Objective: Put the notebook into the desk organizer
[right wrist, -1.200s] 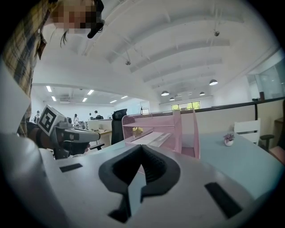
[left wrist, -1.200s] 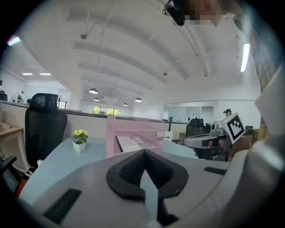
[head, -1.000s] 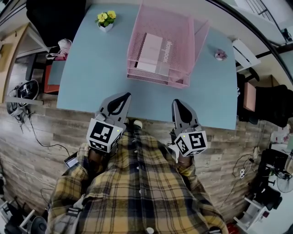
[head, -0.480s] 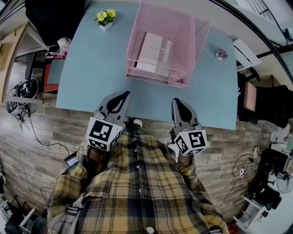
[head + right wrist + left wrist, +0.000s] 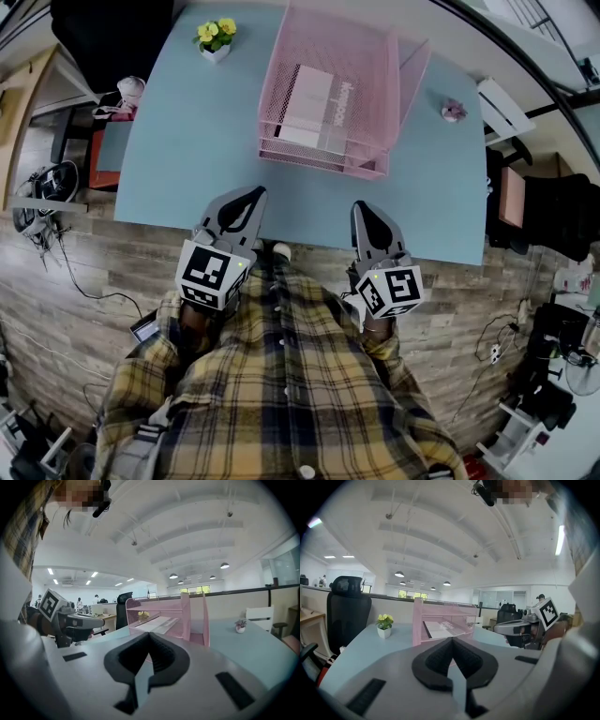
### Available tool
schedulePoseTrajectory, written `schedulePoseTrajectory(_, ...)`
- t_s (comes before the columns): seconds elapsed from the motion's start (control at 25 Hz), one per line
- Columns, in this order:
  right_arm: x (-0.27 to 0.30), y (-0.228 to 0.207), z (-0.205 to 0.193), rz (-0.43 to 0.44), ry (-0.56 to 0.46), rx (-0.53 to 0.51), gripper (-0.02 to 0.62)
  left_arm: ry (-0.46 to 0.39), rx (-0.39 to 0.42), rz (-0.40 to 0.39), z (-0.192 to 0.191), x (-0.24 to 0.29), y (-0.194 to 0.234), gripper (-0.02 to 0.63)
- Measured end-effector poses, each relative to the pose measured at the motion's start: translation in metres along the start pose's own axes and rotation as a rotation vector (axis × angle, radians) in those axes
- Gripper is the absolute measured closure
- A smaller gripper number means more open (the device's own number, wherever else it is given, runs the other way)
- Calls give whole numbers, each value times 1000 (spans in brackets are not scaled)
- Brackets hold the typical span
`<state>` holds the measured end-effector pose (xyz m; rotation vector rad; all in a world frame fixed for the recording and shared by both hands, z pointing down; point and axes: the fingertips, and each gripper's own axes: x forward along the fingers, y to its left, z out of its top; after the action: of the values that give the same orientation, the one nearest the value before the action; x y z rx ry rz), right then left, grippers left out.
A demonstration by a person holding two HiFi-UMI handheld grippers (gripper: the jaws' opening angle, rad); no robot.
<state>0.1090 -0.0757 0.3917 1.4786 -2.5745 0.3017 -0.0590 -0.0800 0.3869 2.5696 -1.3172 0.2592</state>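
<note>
The pink mesh desk organizer point(image 5: 330, 150) stands on the pale blue table point(image 5: 187, 159), toward its far middle. A white notebook point(image 5: 314, 103) lies flat inside one of its trays; it also shows as the notebook point(image 5: 440, 629) and notebook point(image 5: 157, 623) in the gripper views. My left gripper point(image 5: 251, 197) is held at the table's near edge, shut and empty. My right gripper point(image 5: 362, 211) is beside it, also shut with nothing in it. Both point toward the organizer point(image 5: 440, 620), which appears again as the organizer point(image 5: 178, 616), and are well short of it.
A small pot of yellow flowers point(image 5: 216, 39) sits at the table's far left. A tiny potted plant point(image 5: 453, 112) sits at the right. A black office chair point(image 5: 347, 606) stands beyond the table. Cables and equipment lie on the wooden floor point(image 5: 66, 309) around the table.
</note>
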Motion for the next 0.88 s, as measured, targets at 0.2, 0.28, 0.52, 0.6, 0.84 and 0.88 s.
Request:
schedulePoseTrajectory(0.2,0,0,1,-4,0,1,594,-2,-1,1,1,-1,1,615)
schedulePoseTrajectory(0.28,0,0,2,-4,-1,1,594,-3,-1,2,1,-1,2,615)
schedulePoseTrajectory(0.52,1,1,4,-4,-3,6,594,-6,0,-1,2,-1,3,615)
schedulePoseTrajectory(0.6,2,1,3,-4,-3,6,594,-7,-1,-1,2,0,3,615)
schedulePoseTrajectory(0.84,3,0,2,-6,7,-6,594,-6,-1,-1,2,1,5,615)
schedulePoseTrajectory(0.88,3,0,2,-7,7,-7,594,-6,-1,-1,2,1,5,615)
